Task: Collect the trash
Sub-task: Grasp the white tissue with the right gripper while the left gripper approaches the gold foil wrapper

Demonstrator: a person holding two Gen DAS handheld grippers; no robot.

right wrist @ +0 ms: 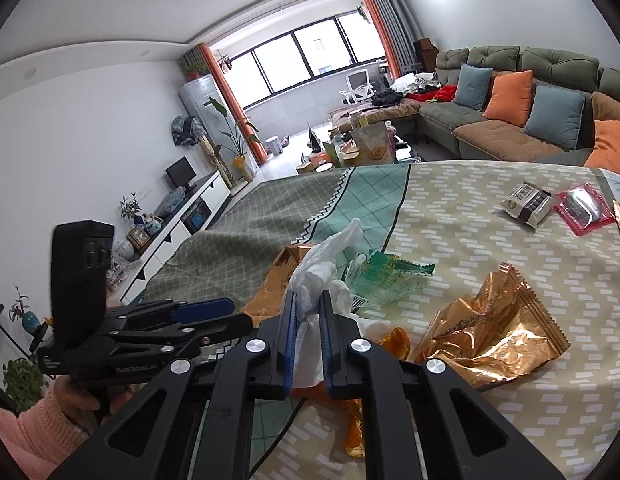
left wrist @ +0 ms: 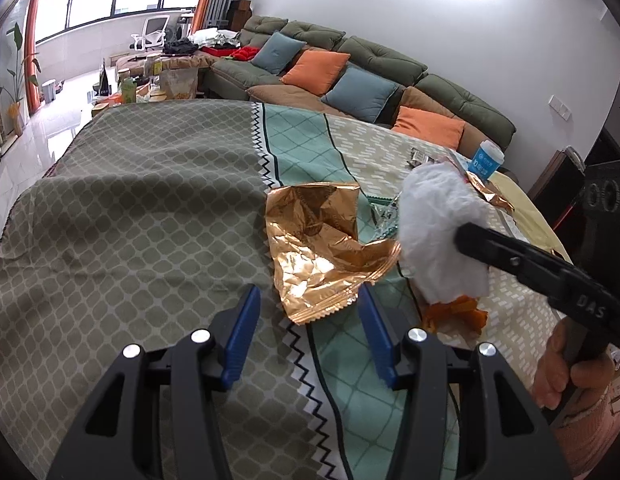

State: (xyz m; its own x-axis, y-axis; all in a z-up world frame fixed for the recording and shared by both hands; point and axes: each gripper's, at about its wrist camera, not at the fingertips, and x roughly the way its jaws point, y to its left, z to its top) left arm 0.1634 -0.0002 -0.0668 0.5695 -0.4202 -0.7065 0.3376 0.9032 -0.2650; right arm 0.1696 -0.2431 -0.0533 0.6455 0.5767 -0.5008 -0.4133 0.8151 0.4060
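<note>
My right gripper (right wrist: pixel 307 312) has its fingers clenched on a wad of white tissue (right wrist: pixel 322 276), which sticks up at twelve o'clock from the pads and hides part of what lies beyond. In the left wrist view that same tissue (left wrist: pixel 442 232) covers much of the trash behind it. My left gripper (left wrist: pixel 307 312) has its fingers spread apart, grasping nothing, with a crumpled gold foil wrapper (left wrist: pixel 322 248) lying on the patterned tabletop (left wrist: pixel 129 220) just ahead at twelve o'clock.

Under the tissue, orange scraps (right wrist: pixel 398 340) are mostly covered and I cannot make out what they are. A second gold wrapper (right wrist: pixel 494 336) sits at three o'clock of my right fingers; its print is too creased to read. A clear-and-green wrapper (right wrist: pixel 390 276) lies at one o'clock. Further off, a black-and-white packet (right wrist: pixel 528 202) and a pink pouch (right wrist: pixel 584 208) carry writing too small to read. A blue-labelled cup (left wrist: pixel 486 160) shows only blurred white print. "DAS" is legible on the right gripper's body.
</note>
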